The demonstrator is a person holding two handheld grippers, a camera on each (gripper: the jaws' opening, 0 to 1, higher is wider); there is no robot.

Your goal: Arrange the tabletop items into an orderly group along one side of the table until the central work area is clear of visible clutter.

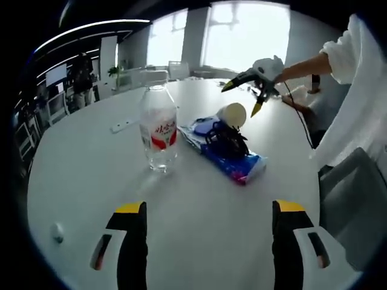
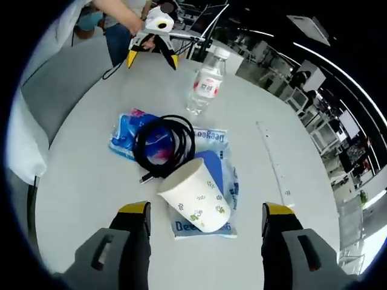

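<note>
The cup, white paper with small prints, lies tipped on a blue wipes pack just ahead of the right gripper, whose yellow-tipped jaws stand wide apart and hold nothing, one on each side of the cup without touching it. From the cup, a coiled black cable lies at 11 o'clock, resting across that pack and a second blue pack beside it. Farther out at 12 o'clock a clear bottle with a red and white label stands upright on the white table, apart from the packs. Beyond it, at 11 o'clock near the far edge, the left gripper shows, held in a person's outstretched hand, its yellow tips angled down toward the table. In the left gripper view the left gripper likewise has its jaws spread wide and empty, hovering over bare table. Ahead of it at 12 o'clock stands the bottle, and just to its right at 1 o'clock lie the packs with the cable and the cup on top. Past them at 1 o'clock the right gripper comes in, held by a gloved hand on a bare forearm reaching out of a loose white sleeve, its tips parted and pointing down at the cup from above.
</note>
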